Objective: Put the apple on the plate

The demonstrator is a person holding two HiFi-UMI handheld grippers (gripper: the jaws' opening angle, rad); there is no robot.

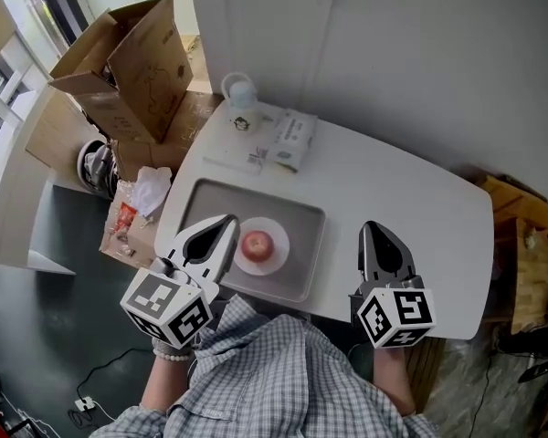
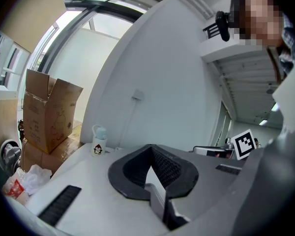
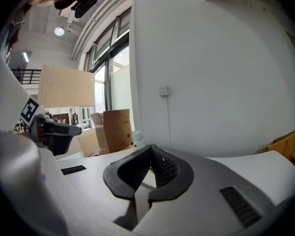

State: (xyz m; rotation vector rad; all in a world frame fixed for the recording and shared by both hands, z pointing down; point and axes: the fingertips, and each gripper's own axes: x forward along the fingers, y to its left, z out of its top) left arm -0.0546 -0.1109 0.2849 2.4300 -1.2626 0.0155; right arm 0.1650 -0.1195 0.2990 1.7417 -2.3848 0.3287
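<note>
A red apple (image 1: 257,243) rests on a small white plate (image 1: 279,247), which lies in a grey tray (image 1: 303,219) on the white table. My left gripper (image 1: 225,223) hovers just left of the plate above the tray's front left part, its jaws shut and empty. My right gripper (image 1: 372,229) hangs over the bare table to the right of the tray, also shut on nothing. In the left gripper view the left gripper (image 2: 150,148) points over the table toward the wall. In the right gripper view the right gripper (image 3: 150,149) does the same. Neither gripper view shows the apple.
A penguin mug (image 1: 241,121) and a white packet (image 1: 292,140) stand at the table's back left. Open cardboard boxes (image 1: 132,62) and a plastic bag (image 1: 149,190) sit on the floor to the left. A wall runs behind the table; wooden furniture (image 1: 530,263) stands at the right.
</note>
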